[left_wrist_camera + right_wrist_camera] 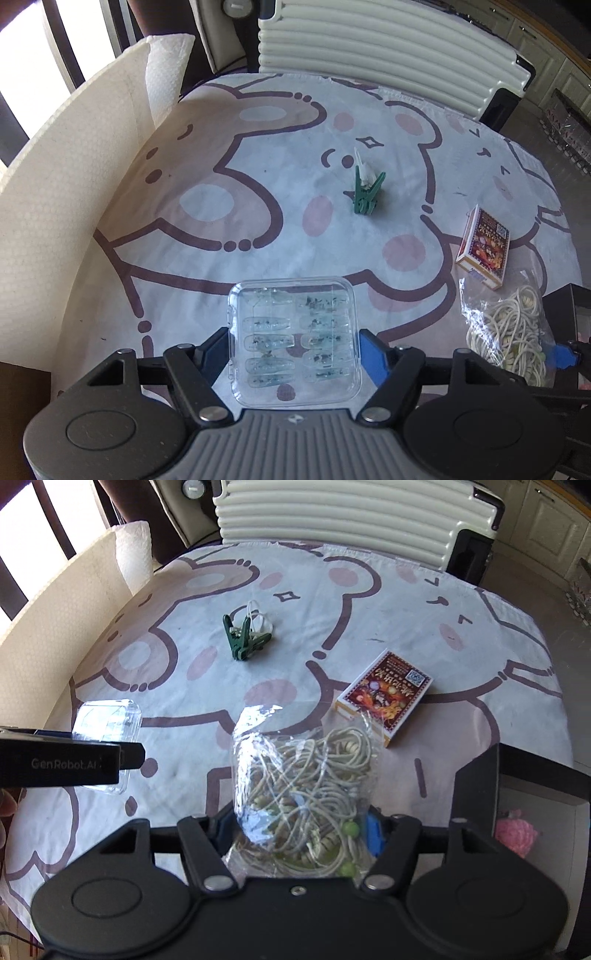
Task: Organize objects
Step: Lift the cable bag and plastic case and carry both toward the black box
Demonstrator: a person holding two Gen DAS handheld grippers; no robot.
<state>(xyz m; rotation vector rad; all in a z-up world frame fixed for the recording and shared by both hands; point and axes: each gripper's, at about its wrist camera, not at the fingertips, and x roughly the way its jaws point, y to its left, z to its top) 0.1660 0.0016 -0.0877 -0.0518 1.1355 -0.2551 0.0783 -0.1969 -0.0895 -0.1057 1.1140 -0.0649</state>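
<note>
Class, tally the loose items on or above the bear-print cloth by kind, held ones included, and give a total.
Clear plastic case of press-on nails, held in the left gripper: 1
Clear bag of cords and beads, held in the right gripper: 1
Green clip: 1
Red printed card box: 1
Total: 4

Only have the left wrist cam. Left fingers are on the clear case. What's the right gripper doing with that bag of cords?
Observer: The right gripper is closed on the bag of cords; the bag's lower end sits between the fingers.
Operator: What's the white thing in the green clip?
Observer: From the right wrist, the green clip pinches thin white loops, like bands.
Operator: Anything in the black box on the right?
Observer: Yes, a pink fuzzy item lies inside the black box.
</note>
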